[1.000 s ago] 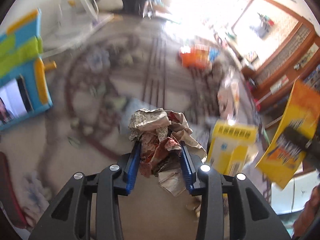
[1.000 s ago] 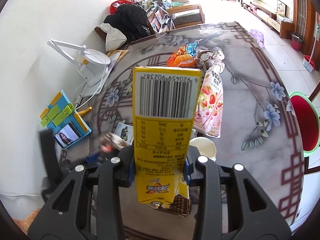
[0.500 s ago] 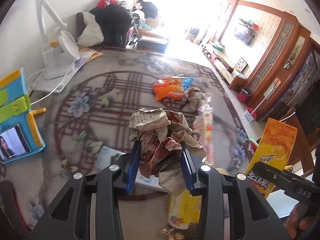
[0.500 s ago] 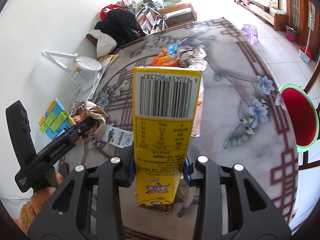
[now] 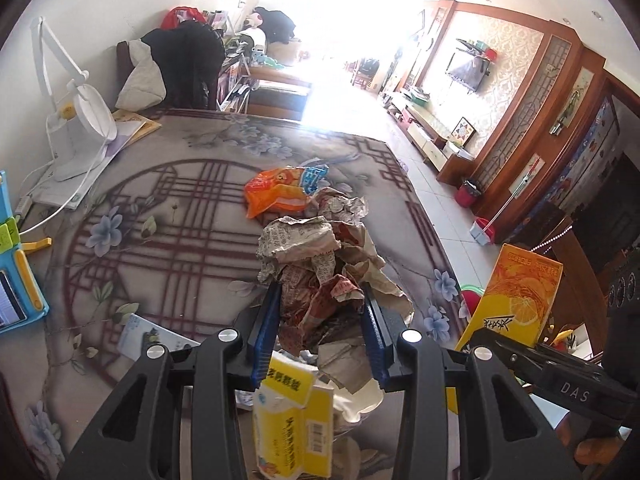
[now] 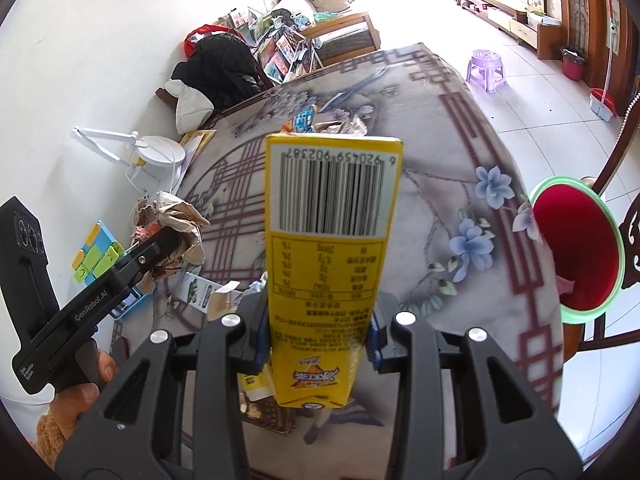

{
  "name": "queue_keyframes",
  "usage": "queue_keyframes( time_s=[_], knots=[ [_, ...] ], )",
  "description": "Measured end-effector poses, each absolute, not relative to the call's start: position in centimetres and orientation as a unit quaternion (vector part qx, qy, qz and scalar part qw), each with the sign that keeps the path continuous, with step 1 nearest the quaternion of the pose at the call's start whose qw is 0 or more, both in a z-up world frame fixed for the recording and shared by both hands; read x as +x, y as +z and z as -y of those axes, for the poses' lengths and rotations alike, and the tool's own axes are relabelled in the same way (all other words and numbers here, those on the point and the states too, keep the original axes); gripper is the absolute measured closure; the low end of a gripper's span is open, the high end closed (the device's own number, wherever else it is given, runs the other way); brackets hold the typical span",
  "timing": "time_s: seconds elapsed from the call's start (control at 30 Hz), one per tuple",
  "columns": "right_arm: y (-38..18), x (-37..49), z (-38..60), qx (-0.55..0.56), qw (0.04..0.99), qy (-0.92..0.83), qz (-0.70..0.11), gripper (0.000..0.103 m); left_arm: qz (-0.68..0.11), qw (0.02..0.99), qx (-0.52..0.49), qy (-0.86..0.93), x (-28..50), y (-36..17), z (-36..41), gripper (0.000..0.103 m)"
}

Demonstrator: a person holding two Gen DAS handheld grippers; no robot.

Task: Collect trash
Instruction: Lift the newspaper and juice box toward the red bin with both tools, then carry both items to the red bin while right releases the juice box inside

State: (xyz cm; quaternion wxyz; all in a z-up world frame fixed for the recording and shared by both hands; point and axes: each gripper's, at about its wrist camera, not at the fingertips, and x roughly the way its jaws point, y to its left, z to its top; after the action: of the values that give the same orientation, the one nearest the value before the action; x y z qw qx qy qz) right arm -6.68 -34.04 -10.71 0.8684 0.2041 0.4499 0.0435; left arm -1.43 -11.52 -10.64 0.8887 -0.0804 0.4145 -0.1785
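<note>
Above the patterned table (image 5: 168, 208), the left gripper (image 5: 322, 332) clamps a crumpled paper wad (image 5: 320, 276). Beside it, the right gripper (image 6: 318, 344) pinches a yellow carton (image 6: 332, 240).

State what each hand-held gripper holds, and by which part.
Left hand-held gripper: crumpled paper wad, lower half. Right hand-held gripper: yellow drink carton, lower sides.

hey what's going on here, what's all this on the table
Someone is clearing trash off a flower-patterned table with a handheld tool in each hand. The left tool is shut on a wad of crumpled paper, and the right tool is shut on a yellow drink carton. An orange snack bag and more crumpled paper lie on the table.
</note>
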Motion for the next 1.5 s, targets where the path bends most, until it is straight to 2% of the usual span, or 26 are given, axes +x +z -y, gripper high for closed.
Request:
queue_keyframes(
  time_s=[0.7, 1.3, 1.33, 1.4, 1.5],
  knots=[
    [-11.1, -5.2, 44.2, 0.220, 0.869, 0.024, -0.443, 0.067, -0.432, 0.874, -0.064, -0.212, 0.6, -11.0, 21.7, 0.066],
    [-15.4, -8.1, 59.6, 0.245, 0.845, -0.163, -0.447, 0.067, -0.458, 0.832, -0.002, -0.314, 0.7, -12.5, 33.5, 0.066],
    [-15.3, -8.3, 60.1, 0.244, 0.847, -0.169, -0.442, 0.066, -0.460, 0.829, 0.001, -0.319, 0.7, -12.7, 34.1, 0.066],
    [-15.1, -8.7, 60.5, 0.239, 0.849, -0.182, -0.435, 0.048, -0.465, 0.822, 0.006, -0.330, 0.7, -13.0, 35.2, 0.066],
    [-14.9, -9.2, 61.7, 0.234, 0.851, -0.194, -0.427, 0.047, -0.468, 0.814, 0.014, -0.343, 0.6, -13.3, 36.7, 0.066]
  ],
)
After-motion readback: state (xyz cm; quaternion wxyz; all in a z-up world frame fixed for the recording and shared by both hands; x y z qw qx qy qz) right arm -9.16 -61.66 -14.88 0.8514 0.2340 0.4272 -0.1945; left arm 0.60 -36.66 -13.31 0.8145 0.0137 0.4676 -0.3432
